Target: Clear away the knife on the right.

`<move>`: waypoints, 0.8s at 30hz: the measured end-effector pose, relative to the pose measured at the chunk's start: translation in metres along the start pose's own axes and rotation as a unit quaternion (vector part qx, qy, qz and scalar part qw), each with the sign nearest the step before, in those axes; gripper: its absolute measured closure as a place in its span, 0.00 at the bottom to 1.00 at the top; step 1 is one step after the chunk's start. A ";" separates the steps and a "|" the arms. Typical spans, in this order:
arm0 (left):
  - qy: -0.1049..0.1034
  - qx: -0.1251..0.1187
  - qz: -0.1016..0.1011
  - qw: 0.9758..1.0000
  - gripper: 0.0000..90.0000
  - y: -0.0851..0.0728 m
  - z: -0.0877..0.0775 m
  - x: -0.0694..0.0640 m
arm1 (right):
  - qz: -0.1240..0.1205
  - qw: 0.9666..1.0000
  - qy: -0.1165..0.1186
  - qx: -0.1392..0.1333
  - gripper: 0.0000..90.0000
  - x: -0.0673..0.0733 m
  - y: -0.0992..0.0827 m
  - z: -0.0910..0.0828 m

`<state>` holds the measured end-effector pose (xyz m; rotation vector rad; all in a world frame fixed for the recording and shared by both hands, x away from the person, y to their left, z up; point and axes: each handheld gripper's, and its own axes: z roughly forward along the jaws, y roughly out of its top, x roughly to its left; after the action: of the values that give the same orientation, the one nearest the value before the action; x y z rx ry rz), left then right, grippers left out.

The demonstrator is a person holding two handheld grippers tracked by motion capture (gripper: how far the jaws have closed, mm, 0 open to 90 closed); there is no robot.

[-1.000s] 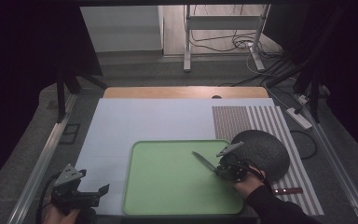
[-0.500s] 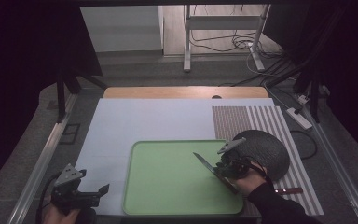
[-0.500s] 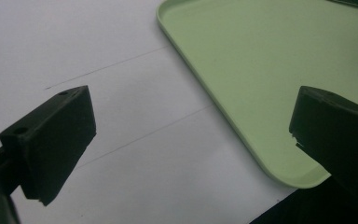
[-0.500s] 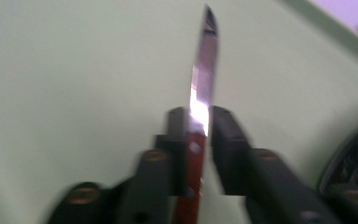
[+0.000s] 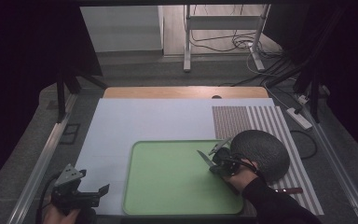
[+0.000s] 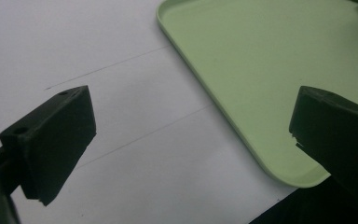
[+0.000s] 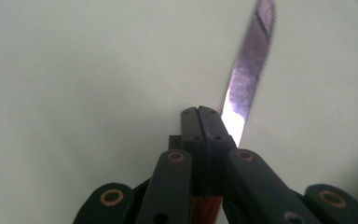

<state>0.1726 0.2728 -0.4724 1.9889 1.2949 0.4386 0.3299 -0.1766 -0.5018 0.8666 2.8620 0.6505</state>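
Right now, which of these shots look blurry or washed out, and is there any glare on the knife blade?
Right gripper view: the serrated steel knife blade shows a bright glare patch near the closed jaws and blurs toward its tip. Left gripper view: the black jaws are soft, the pale green plastic tray sharper. High view: dark surroundings, evenly lit table.

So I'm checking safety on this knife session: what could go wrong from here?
The right gripper clamps the knife by its handle end, with the serrated blade sticking out unsupported over the green tray; it could pivot or slip in the jaws. The dark round object sits right beside that hand, so a swing might knock it. The left gripper waits open, off the tray.
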 end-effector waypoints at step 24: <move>0.001 0.000 0.003 1.000 0.01 0.000 0.000 -0.001 | 0.051 0.998 -0.025 0.008 0.99 -0.030 -0.026 -0.017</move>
<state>0.1723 0.2723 -0.4722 1.9939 1.2901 0.4435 0.3380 -0.2190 -0.4982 1.0234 2.7965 0.6078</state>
